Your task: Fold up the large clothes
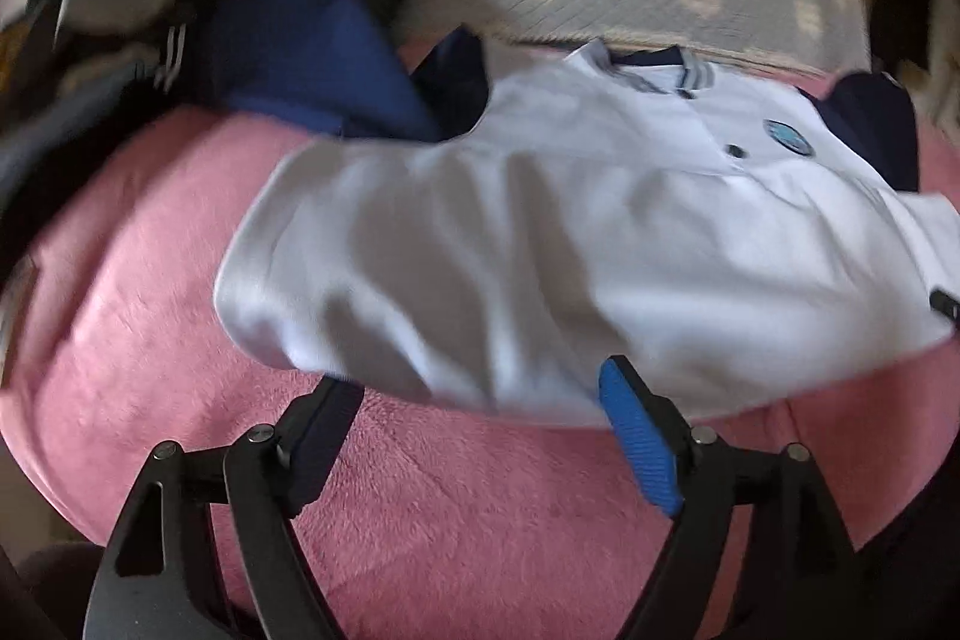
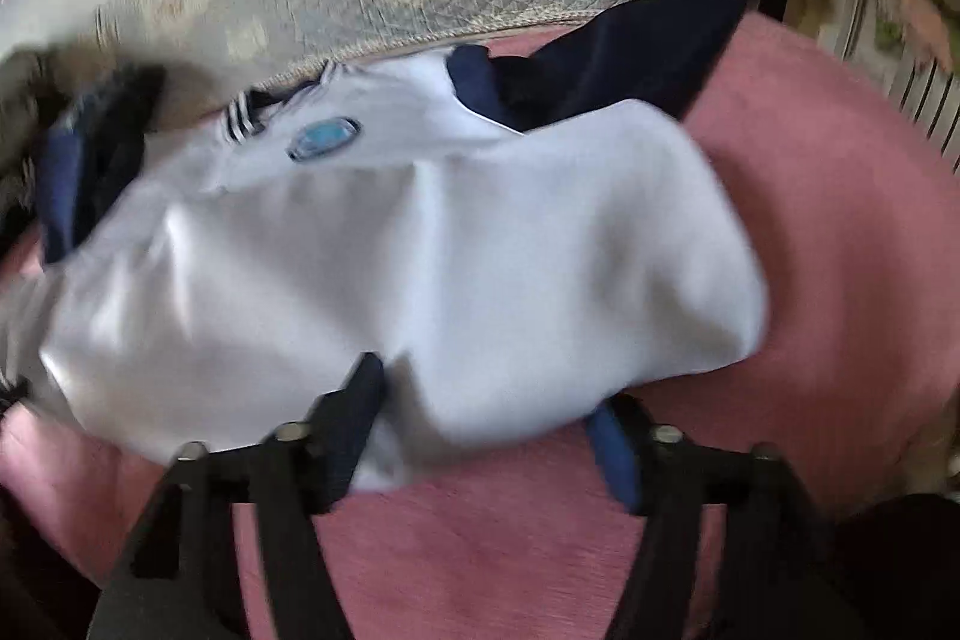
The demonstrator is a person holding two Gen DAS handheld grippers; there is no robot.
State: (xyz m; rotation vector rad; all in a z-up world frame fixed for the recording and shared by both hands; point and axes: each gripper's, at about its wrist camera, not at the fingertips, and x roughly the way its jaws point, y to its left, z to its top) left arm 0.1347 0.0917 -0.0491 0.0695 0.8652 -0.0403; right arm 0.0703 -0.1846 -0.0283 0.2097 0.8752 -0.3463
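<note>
A white polo shirt [image 1: 540, 250] (navy sleeves, blue chest badge) lies on the pink blanket [image 1: 150, 310]. My left gripper [image 1: 474, 430] and right gripper [image 2: 486, 430] hover at its near hem, jaws wide, gripping nothing.

The left gripper [image 1: 474, 403], a black linkage frame with two fingers carrying ribbed blue pads [image 1: 639, 439], is pointing steeply downward with its jaws standing wide apart, pressing on nothing. The right gripper [image 2: 486, 415], of the same black build with dark blue pads [image 2: 612, 454], is also angling steeply downward, its fingers spread apart and blurred in its own view, with nothing pinched between the pads. Neither of the person's hands nor any sleeve is showing in either wrist view, only the finger linkages reaching in from the bottom edge.
</note>
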